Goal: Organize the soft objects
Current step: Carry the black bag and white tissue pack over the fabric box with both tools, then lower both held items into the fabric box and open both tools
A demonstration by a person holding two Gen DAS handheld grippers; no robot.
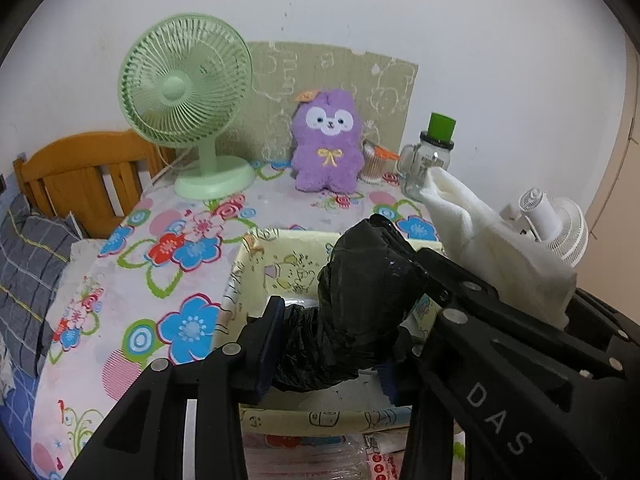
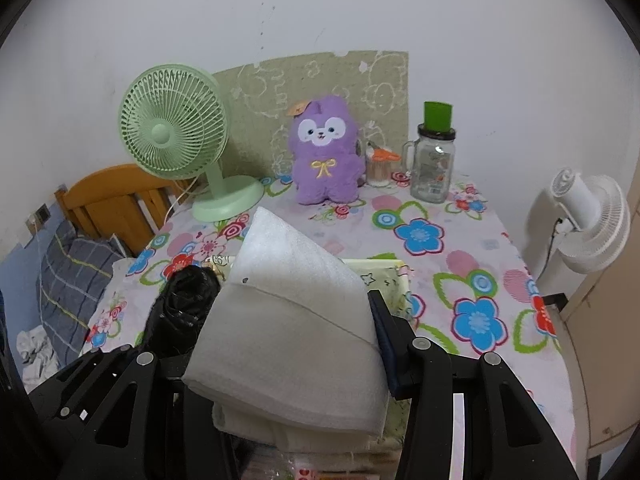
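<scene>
Black plastic bagging (image 1: 352,300) was clamped in the left tool (image 1: 332,344) and white foam sheeting (image 2: 292,328) in the right tool (image 2: 288,344), both above the yellow bin (image 1: 256,264) at the worktop's near edge, where lowering fully before release was judged best.

Both grippers hang above the yellow box (image 1: 256,264): the left gripper (image 1: 332,344) clamps a black bag (image 1: 360,300) (crumpled), the right gripper (image 2: 288,344) pinches white foam (image 2: 288,320).

Left tool (image 1: 328,344): black linkage, silver rivets, blue pads, white "DAS".
</scene>
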